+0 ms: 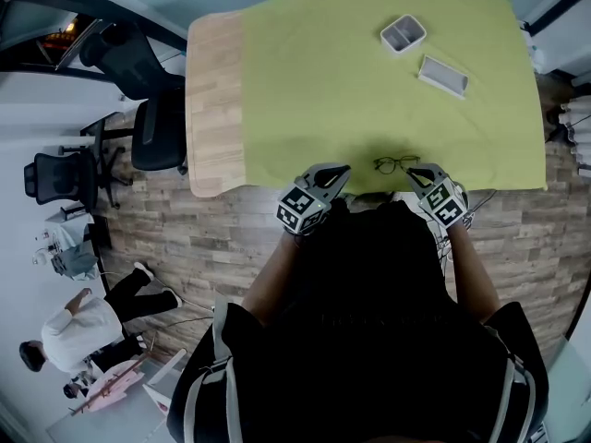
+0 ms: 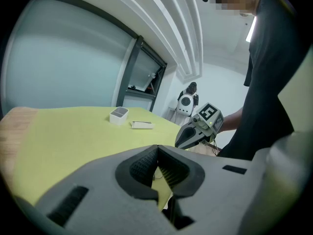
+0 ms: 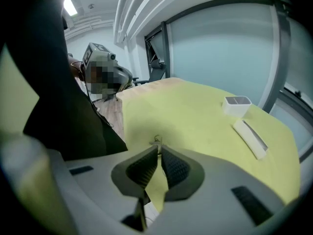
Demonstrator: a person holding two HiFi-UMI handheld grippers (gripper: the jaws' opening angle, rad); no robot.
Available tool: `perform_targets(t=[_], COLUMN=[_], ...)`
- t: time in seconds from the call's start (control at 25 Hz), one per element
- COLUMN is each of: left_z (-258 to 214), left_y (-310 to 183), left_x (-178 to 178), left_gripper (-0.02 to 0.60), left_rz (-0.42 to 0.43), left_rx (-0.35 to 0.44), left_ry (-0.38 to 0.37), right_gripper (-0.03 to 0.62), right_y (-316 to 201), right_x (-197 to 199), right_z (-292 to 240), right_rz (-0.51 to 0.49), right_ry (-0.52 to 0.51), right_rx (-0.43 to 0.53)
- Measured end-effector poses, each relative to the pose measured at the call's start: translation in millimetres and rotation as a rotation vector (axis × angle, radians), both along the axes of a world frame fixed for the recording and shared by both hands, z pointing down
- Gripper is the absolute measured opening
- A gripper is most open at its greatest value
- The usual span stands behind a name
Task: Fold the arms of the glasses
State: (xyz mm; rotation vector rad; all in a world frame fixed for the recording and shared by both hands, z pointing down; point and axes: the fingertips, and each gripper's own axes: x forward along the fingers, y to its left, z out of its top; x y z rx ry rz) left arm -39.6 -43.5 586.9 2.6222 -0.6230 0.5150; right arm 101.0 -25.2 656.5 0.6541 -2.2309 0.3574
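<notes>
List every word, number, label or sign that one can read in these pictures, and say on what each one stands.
None: no view shows readable text.
Marker cube of the left gripper: black and white squares only, no letters.
Marker cube of the right gripper: the same.
White box and white flat piece: no print to be seen.

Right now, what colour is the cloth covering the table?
The cloth is a plain yellow-green with no pattern. It shows best in the head view.
</notes>
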Motion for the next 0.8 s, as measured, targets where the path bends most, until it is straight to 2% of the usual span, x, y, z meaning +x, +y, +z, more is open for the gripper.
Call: perform_targets(t=[0.2, 0.36, 0.56, 0.8], left_z=[-3.1, -3.6, -2.9, -5.3], left_y=[1.7, 7.4, 7.3, 6.3], left_x=[2.0, 6.4, 0.9, -0.8], left_gripper=[0.018, 0.018, 0.018, 0.018], left_rz=[-0.015, 0.006, -0.014, -0.022], left_rx=[0.007, 0.012, -0.006, -0.005], left_ry=[0.015, -0.006, -0.012, -0.023], right_gripper=[0.04, 0.04, 0.04, 0.04], right_y=[1.1, 0.3, -3.5, -4.0], right_x=[7.9, 13.8, 18.4, 24.9], right_z=[14.8, 20.6, 34.3, 58.2], right_rz=[0.015, -0.013, -0.017, -0.02], right_ry=[0.018, 0.054, 0.069, 0.081], right_rx=[-0.034, -0.027, -0.043, -0.095])
